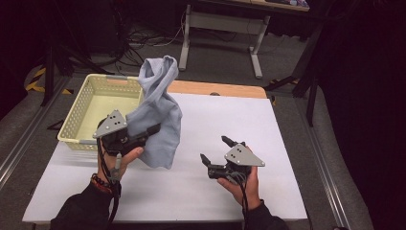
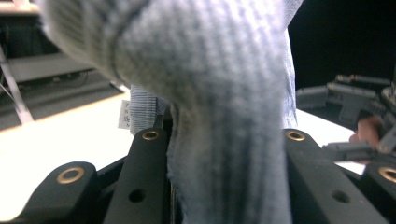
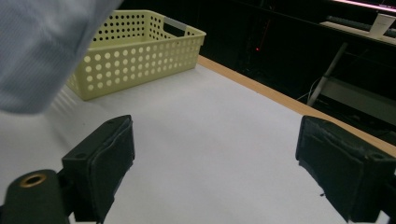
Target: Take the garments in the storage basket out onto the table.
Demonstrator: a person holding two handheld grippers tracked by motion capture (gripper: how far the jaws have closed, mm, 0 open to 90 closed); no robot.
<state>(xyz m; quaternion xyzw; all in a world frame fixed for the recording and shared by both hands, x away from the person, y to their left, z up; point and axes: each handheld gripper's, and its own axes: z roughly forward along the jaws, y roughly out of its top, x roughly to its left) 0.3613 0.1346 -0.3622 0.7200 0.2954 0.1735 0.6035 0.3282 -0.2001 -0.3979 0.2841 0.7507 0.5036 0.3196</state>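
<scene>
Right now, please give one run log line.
left tongs: shut on blue cloth, lifted | right tongs: open, empty | basket: empty

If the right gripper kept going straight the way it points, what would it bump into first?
Probably nothing soon. The open right gripper points along bare white table cover. The perforated pale yellow plastic basket sits off to its left, though depth is hard to judge.

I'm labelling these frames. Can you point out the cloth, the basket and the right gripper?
cloth (image 1: 160, 120), high view, middle of the hanging fabric
basket (image 1: 76, 119), high view, left perforated wall
right gripper (image 1: 216, 149), high view, between its open jaws
</scene>
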